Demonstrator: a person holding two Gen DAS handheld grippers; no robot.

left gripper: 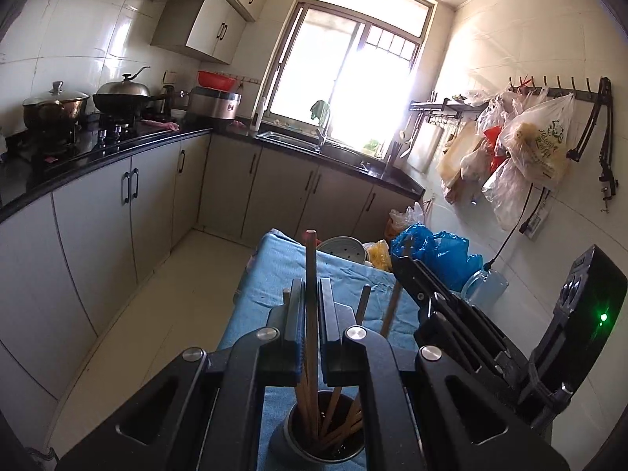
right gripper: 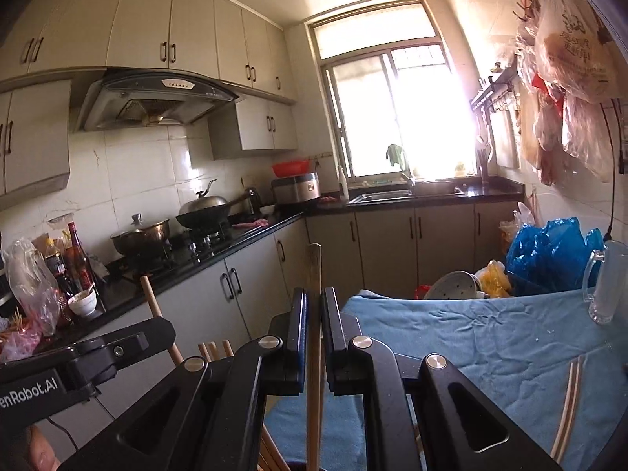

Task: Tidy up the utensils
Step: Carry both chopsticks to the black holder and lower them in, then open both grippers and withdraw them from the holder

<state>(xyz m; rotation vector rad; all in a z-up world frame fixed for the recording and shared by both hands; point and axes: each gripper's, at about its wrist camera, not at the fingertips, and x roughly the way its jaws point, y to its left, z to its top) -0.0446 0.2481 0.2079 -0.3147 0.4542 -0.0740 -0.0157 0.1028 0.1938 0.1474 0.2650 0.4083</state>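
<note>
A steel utensil cup (left gripper: 325, 437) stands on the blue cloth (left gripper: 271, 271) below my left gripper and holds several wooden chopsticks. My left gripper (left gripper: 312, 294) is shut on one upright chopstick (left gripper: 311, 267) whose lower end is in the cup. My right gripper (right gripper: 314, 302) is shut on another upright chopstick (right gripper: 314, 271); its lower end runs down out of view. The right gripper shows at the right of the left wrist view (left gripper: 408, 259). The left gripper's body (right gripper: 78, 361) shows at the left of the right wrist view, with a chopstick (right gripper: 155, 314) rising from it.
The cloth-covered table (right gripper: 490, 345) carries a glass mug (right gripper: 606, 286), a blue plastic bag (right gripper: 549, 251), a yellow bag and a white colander (right gripper: 451, 284) at its far end. Counters with stove, pots and sink run along the left and back. Bags hang on the right wall.
</note>
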